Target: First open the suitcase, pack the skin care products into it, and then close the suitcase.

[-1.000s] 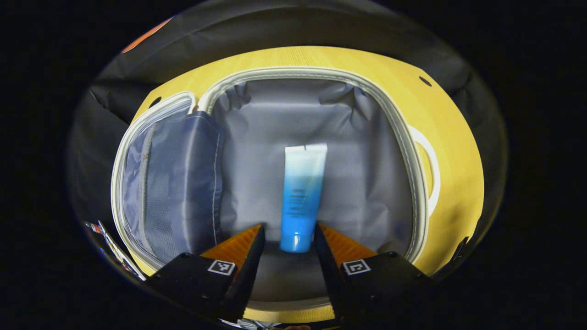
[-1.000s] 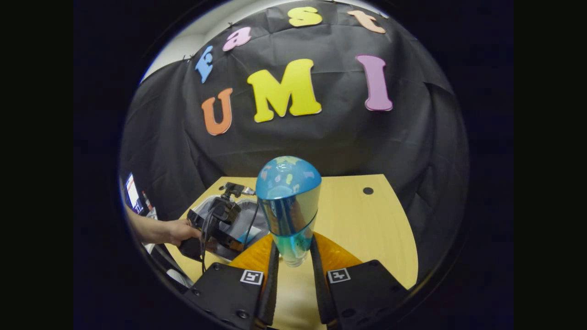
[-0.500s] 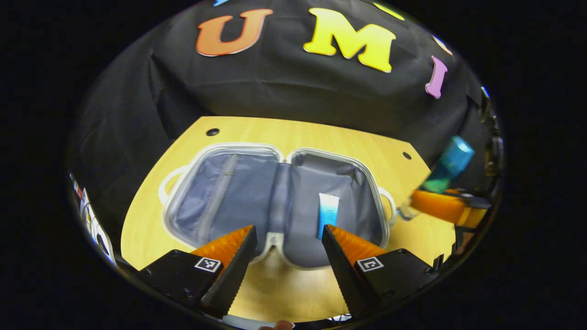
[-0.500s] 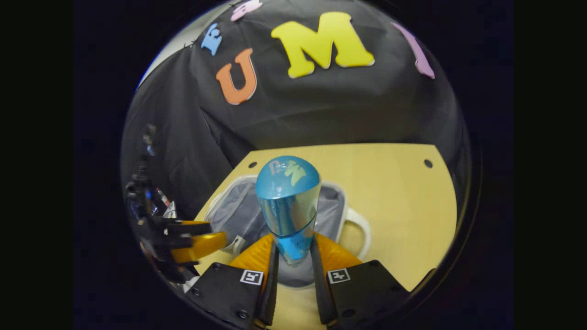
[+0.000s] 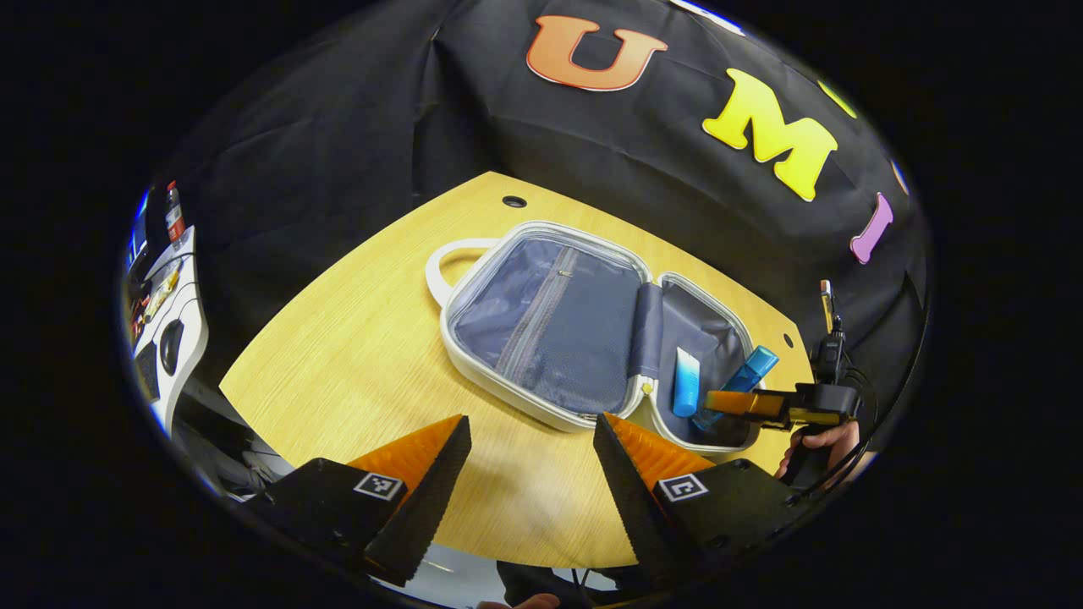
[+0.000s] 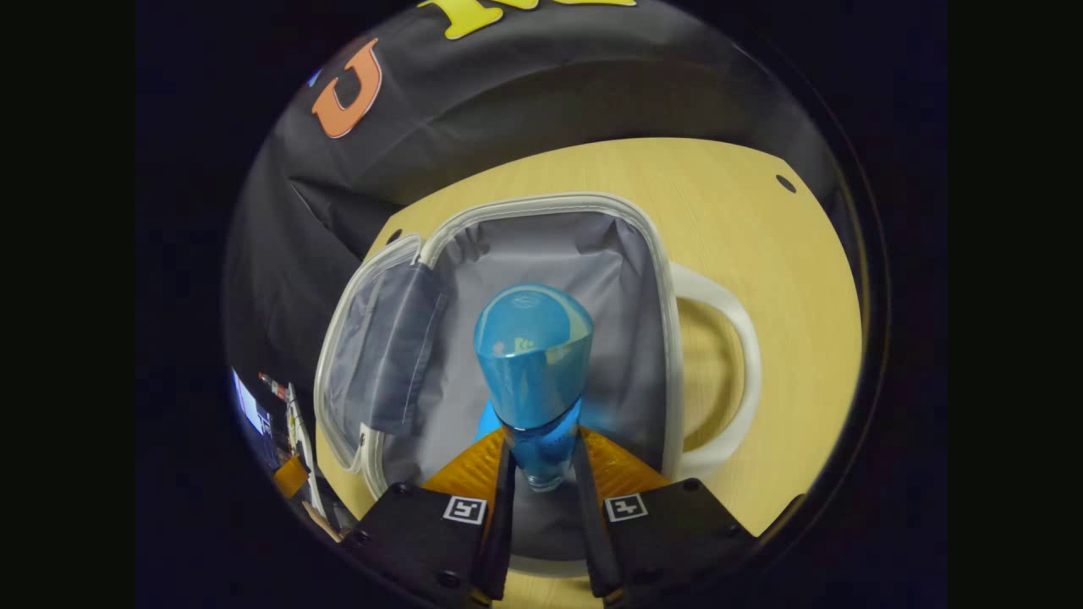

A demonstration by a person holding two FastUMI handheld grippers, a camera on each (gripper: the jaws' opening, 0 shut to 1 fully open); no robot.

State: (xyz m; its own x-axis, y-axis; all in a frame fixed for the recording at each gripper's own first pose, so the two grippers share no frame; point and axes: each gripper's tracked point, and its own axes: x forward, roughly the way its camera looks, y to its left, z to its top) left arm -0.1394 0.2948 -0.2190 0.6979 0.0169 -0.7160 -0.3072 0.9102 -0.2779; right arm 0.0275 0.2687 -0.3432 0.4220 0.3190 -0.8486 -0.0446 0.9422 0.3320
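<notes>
The small suitcase point(image 5: 474, 355) lies open on the wooden table point(image 5: 355, 355), with a white rim and grey lining. A blue tube point(image 5: 686, 382) rests in its right half. My left gripper point(image 5: 529, 440) hangs open above the table's near edge, short of the case, with nothing between its fingers. My right gripper point(image 6: 541, 457) is shut on a blue bottle point(image 6: 533, 364), held cap-forward over the grey lining of the suitcase point(image 6: 660, 279). The left gripper view shows that bottle point(image 5: 753, 368) tilted into the right half, with the right gripper point(image 5: 736, 404) and a hand point(image 5: 825, 440) behind it.
The suitcase's left half carries a mesh zip pocket point(image 5: 541, 321). White carry handles point(image 6: 736, 355) stick out at each end. A side desk with small items point(image 5: 165, 313) stands left of the table. Bare wood lies left of the case.
My left gripper has let go of the tube, opened wider and drawn back and left from the case. My right gripper has carried the bottle over the right half and tipped downward.
</notes>
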